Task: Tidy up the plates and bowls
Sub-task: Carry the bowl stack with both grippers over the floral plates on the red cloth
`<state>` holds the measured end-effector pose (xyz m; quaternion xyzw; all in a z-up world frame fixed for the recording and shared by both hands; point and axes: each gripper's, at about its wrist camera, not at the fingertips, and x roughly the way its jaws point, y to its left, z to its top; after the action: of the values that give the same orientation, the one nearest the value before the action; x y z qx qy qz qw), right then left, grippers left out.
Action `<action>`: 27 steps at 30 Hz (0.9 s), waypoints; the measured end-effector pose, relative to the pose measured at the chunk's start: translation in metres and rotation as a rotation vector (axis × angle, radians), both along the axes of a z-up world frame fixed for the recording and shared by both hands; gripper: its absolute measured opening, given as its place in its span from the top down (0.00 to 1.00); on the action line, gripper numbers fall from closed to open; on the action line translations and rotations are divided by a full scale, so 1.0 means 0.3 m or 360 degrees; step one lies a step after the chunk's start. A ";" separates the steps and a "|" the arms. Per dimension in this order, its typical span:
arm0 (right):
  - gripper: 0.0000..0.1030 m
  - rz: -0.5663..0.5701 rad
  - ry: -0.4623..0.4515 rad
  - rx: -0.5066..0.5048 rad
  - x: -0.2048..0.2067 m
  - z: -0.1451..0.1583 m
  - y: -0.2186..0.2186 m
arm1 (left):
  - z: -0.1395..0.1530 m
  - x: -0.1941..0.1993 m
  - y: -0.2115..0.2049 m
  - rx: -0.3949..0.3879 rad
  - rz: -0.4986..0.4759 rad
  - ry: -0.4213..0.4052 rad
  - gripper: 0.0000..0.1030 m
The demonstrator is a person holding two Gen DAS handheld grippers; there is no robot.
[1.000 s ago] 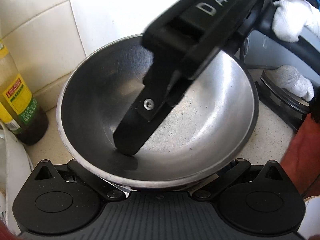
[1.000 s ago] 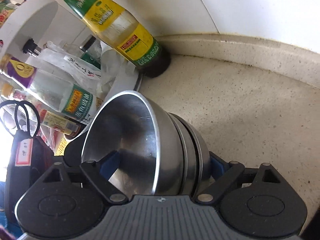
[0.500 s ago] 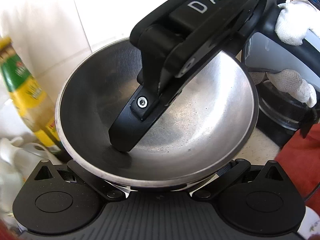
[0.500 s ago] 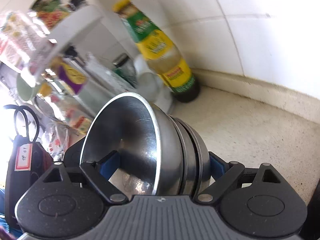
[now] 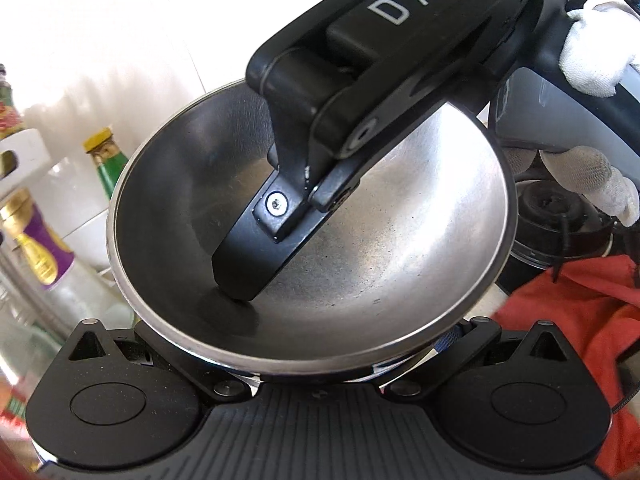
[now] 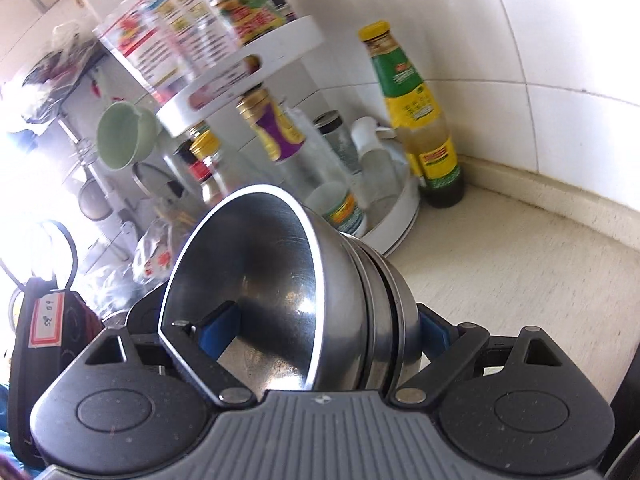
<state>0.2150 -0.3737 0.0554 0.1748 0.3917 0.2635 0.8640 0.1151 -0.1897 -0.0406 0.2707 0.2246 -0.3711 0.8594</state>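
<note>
Clamps the jaws of the right gripper across the wall of a nested stack of steel bowls: one blue-padded finger inside the innermost bowl at 9 o'clock, the other pressed on the outermost at 3 o'clock. Holds the stack on its side above the counter, clear of it, with the mouth facing 9 o'clock in the right wrist view. Counts three rims packed close together.

Looks straight into the mouth of the stack from the left wrist camera, filling the middle of that view. Shows a black finger of the right gripper coming down from 1 o'clock and resting against the inner wall near the bottom, with a white-gloved hand on the handle at 2 o'clock.

Leaves the state of the left gripper impossible to tell: spreads its linkages wide at 6 o'clock, yet hides both fingertips under the lower rim.

Places a yellow-capped bottle upright on the counter at 1 o'clock in the right view, against the tiled wall and just beside a white tiered rack crowded with bottles and jars. Hangs a pale green cup at 10 o'clock. Puts a red cloth at 4 o'clock in the left view.
</note>
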 end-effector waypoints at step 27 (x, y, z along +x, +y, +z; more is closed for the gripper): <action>0.21 -0.0371 0.0235 -0.0021 -0.297 -0.345 0.140 | -0.225 -0.316 0.109 0.0251 -0.0026 0.0292 0.00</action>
<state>0.1258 -0.3319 -0.0482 0.2322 0.4329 0.1452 0.8588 0.0201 -0.1569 -0.1082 0.3042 0.3285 -0.3825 0.8083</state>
